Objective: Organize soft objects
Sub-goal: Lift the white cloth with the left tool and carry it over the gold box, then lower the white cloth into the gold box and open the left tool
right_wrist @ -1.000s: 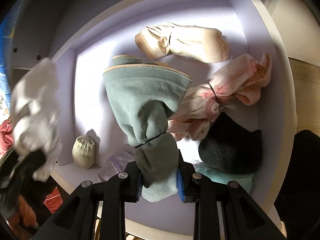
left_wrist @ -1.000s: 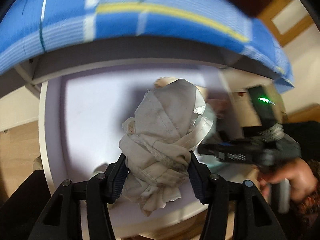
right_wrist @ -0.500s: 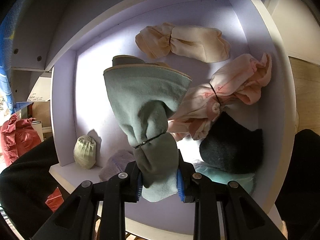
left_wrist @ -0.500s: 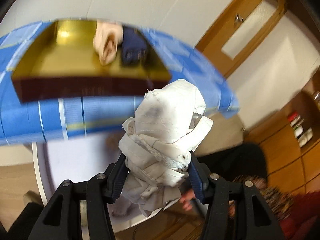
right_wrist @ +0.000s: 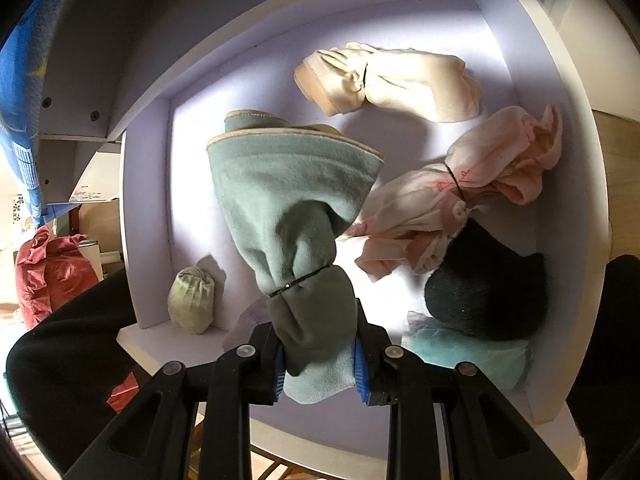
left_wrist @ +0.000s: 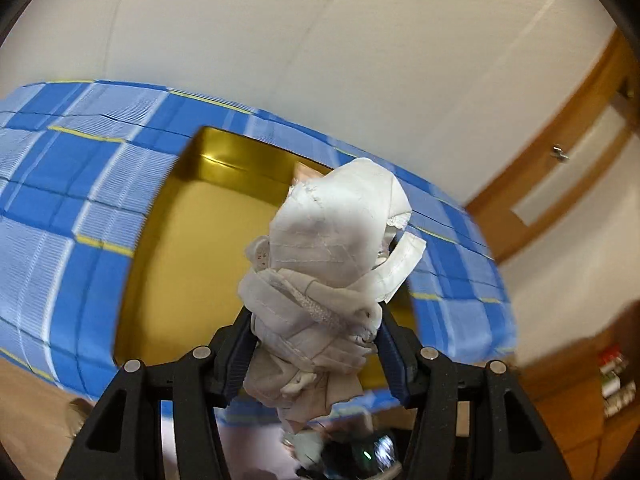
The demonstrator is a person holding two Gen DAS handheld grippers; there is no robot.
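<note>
- Carrying the white bundle (left_wrist: 332, 280) is the step in hand: the left gripper (left_wrist: 316, 344) has its jaws partly apart and clamped on the bundle's lower half, with the knotted upper part standing above the pads
- Below and beyond it sits the gold tin (left_wrist: 192, 248), open on the blue checked cloth (left_wrist: 60, 208); something peach-coloured shows just behind the bundle at the tin's far rim
- To do this well, I judge the bundle should be brought over the bare gold floor to the left, lowered until it rests, and only then let go, so its loose tail does not drape over the rim
- The right gripper (right_wrist: 320, 356) is closed almost fully on the tied end of the green bundle (right_wrist: 292, 216), held above the lilac drawer (right_wrist: 148, 208)
- In that drawer lie a cream bundle (right_wrist: 400, 80), a pink bundle (right_wrist: 460, 200), a dark sock ball (right_wrist: 488, 292), a pale green ball (right_wrist: 192, 300) and a turquoise piece (right_wrist: 464, 352)
- Keeping the green bundle steady until the left hand is free seems wise
- No brand, label or writing can be read in either view
</note>
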